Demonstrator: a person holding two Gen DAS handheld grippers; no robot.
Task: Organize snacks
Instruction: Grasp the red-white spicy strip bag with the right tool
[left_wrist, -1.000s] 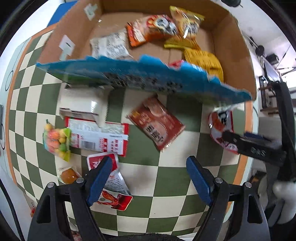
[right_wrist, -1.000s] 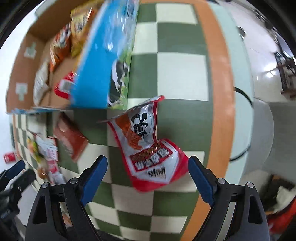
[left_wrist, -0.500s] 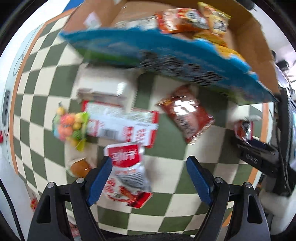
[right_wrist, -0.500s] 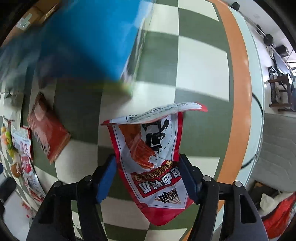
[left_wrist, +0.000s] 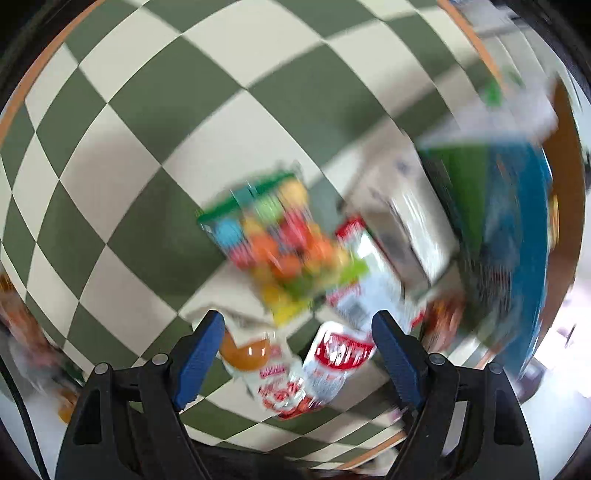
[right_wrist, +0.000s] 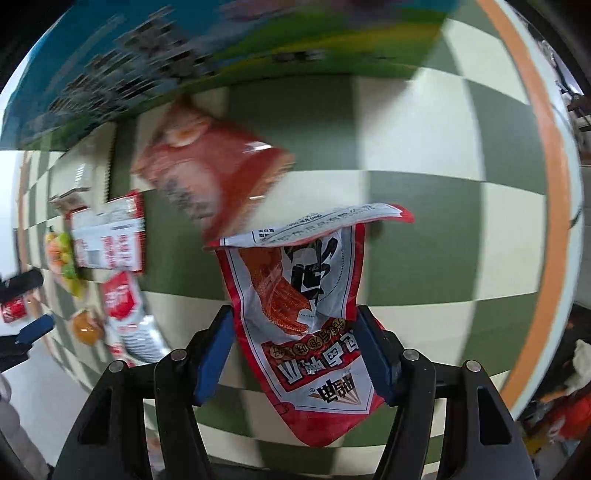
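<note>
My right gripper (right_wrist: 295, 325) is shut on a red-and-white spicy strip packet (right_wrist: 306, 314), whose top flap is folded over above the jaws. My left gripper (left_wrist: 297, 332) is open and empty above loose snacks on the checkered table: a colourful candy bag (left_wrist: 280, 251), a small orange jelly cup (left_wrist: 245, 350) and a red-and-white packet (left_wrist: 332, 362) between its fingers. The left wrist view is blurred. A dark red packet (right_wrist: 210, 173) lies beyond the held packet.
The big blue-and-green bag (right_wrist: 184, 62) fills the top of the right wrist view and shows at the right in the left wrist view (left_wrist: 517, 240). A red-and-white box (right_wrist: 109, 236) and a white carton (left_wrist: 410, 229) lie nearby. The table's orange edge (right_wrist: 550, 184) runs at the right.
My right gripper closed on the spicy strip packet and holds it. My left gripper swung left, over the candy bag and jelly cup; the cardboard box left its view.
</note>
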